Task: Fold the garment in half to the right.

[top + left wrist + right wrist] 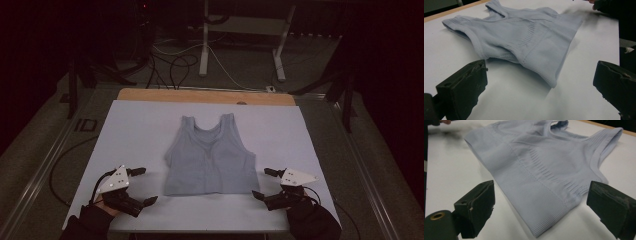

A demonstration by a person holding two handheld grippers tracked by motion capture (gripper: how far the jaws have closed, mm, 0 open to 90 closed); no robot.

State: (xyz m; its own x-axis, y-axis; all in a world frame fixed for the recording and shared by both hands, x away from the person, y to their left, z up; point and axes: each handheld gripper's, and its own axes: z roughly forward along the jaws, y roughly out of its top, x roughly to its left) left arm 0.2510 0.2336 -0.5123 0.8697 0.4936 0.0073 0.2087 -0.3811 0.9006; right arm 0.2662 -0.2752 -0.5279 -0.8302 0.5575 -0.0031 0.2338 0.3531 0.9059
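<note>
A pale blue tank top [210, 157] lay flat mid-table [140, 125]; the left gripper [142, 186] and right gripper [261, 183] flanked its hem near the front corners, jaws apart, holding nothing

A pale blue ribbed sleeveless top [210, 157] lies flat in the middle of the white board [135, 130] on my wooden-edged table [150, 94], straps toward the far edge, hem toward me. My left gripper [144, 186] sits just left of the hem's near corner, my right gripper [261, 184] just right of the other corner. Neither touches the top; it lies between them.
</note>
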